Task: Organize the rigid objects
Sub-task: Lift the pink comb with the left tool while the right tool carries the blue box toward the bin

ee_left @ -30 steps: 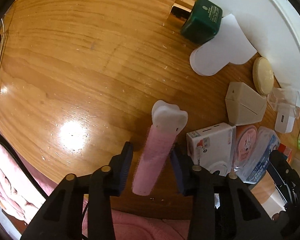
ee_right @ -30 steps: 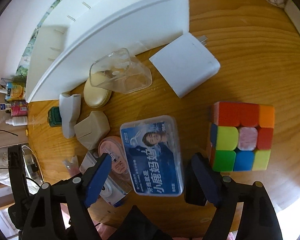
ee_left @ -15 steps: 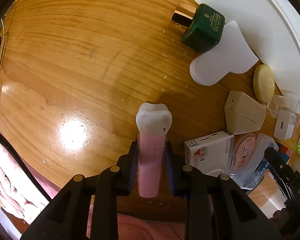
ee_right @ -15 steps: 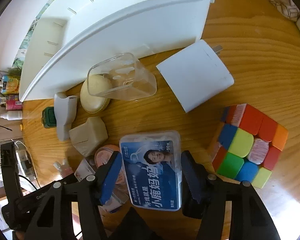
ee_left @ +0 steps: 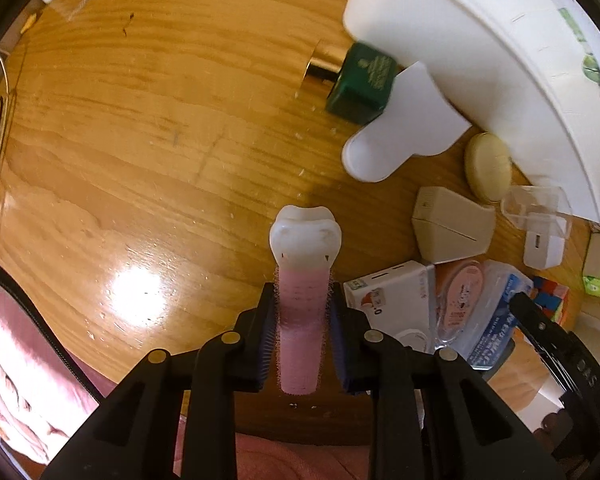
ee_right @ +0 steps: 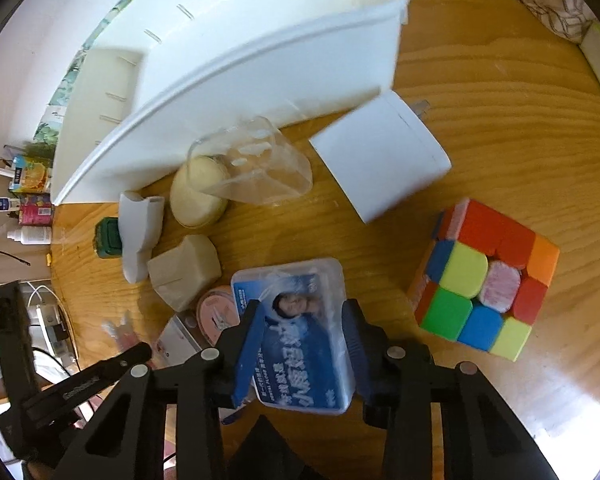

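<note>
My left gripper is shut on a pink hair roller with a white tooth-shaped cap, held just above the wooden table. My right gripper is shut on a clear plastic box with a blue label, lifted slightly and tilted. The white storage bin stands at the back; it also shows in the left wrist view.
Near the bin lie a colour cube, a white charger, a clear cup, a round cream case, a beige case, a green bottle, a white holder and a small white box.
Both grippers closed from open: the left on the pink roller, the right on the blue-label box. Both now hold their objects raised off the table, and the views moved toward the bin.
</note>
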`<state>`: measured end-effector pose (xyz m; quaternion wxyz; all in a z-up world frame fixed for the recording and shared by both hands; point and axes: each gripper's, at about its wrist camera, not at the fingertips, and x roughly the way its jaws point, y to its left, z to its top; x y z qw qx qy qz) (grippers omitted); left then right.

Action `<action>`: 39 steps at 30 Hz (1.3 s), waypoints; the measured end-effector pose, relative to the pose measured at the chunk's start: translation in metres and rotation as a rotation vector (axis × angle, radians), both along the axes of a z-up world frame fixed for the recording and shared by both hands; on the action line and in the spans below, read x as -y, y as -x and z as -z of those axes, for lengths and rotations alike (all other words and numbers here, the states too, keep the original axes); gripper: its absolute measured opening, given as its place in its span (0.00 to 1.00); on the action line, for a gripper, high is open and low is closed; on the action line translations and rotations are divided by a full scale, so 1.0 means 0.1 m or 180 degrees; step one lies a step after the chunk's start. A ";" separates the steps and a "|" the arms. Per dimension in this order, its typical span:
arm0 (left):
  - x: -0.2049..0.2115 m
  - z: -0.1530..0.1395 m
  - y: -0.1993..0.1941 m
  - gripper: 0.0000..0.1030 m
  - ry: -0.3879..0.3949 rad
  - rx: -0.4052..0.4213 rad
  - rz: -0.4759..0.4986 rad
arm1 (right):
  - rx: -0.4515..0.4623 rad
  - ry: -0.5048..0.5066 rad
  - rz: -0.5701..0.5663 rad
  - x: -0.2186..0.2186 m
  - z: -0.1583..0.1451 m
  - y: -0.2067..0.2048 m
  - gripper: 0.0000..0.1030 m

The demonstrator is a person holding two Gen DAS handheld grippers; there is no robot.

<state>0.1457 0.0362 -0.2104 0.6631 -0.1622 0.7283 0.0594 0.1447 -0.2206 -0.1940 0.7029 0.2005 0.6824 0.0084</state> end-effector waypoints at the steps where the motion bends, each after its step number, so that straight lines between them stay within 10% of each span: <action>1: 0.00 -0.05 0.00 0.25 -0.0001 0.0055 0.0020 | -0.0010 -0.0009 0.0025 0.01 0.00 0.01 0.40; 6: -0.02 -0.25 0.05 0.25 -0.0025 0.0319 0.0070 | -0.0089 -0.0028 0.0039 -0.10 0.07 0.04 0.62; 39: -0.47 -1.51 0.73 0.25 0.0678 0.2422 0.0266 | 0.0191 0.0157 0.0167 -0.20 0.08 -0.07 0.63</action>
